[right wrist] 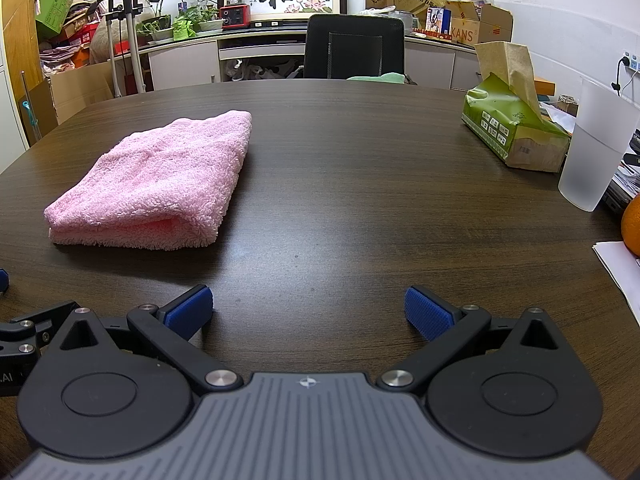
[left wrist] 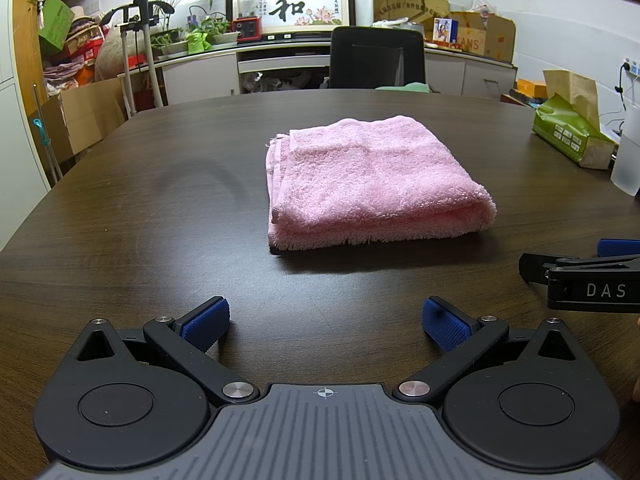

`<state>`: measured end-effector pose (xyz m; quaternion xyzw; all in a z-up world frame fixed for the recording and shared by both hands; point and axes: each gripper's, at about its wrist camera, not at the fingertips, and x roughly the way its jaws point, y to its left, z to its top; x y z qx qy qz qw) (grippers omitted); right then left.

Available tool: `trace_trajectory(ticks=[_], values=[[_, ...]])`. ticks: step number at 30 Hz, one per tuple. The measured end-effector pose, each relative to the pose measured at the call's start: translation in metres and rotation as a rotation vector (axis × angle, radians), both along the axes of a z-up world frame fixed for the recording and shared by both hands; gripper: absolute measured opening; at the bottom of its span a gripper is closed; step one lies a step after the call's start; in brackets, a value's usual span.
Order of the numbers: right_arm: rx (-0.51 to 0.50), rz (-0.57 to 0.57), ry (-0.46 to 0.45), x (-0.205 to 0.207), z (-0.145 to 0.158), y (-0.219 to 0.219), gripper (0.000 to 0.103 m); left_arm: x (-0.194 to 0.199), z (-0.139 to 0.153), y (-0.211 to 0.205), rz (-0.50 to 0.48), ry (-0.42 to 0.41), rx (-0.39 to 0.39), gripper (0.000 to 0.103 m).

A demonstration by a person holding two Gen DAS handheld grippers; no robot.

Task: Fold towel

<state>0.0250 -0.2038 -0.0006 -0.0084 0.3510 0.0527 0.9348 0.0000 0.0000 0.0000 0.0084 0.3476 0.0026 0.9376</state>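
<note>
Dark table (left wrist: 160, 200) holds folded pink towel (left wrist: 372, 180) (far edge foreshortened); left gripper (left wrist: 326, 320) and right gripper (right wrist: 308, 310) jaws spread, empty.

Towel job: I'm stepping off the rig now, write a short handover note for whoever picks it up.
Left tool: open, empty, low over the table, short of the towel.
Right tool: open, empty, beside the left one, with the towel ahead to its left.
Pink towel: lies flat on the table, folded into a layered rectangle, rounded fold on its right, loose edges on its left; nothing touches it.
Done: the folds look complete.
Left: possibly nothing; check the stepped edges on the left side.
</note>
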Motion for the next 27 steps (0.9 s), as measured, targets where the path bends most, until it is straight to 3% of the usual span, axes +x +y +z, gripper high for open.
trace_trajectory(ticks=[27], values=[[0.000, 0.000, 0.000, 0.0008, 0.0001, 0.0003, 0.103, -0.0018, 0.0003, 0.0002, -0.015, 0.003, 0.000, 0.103]])
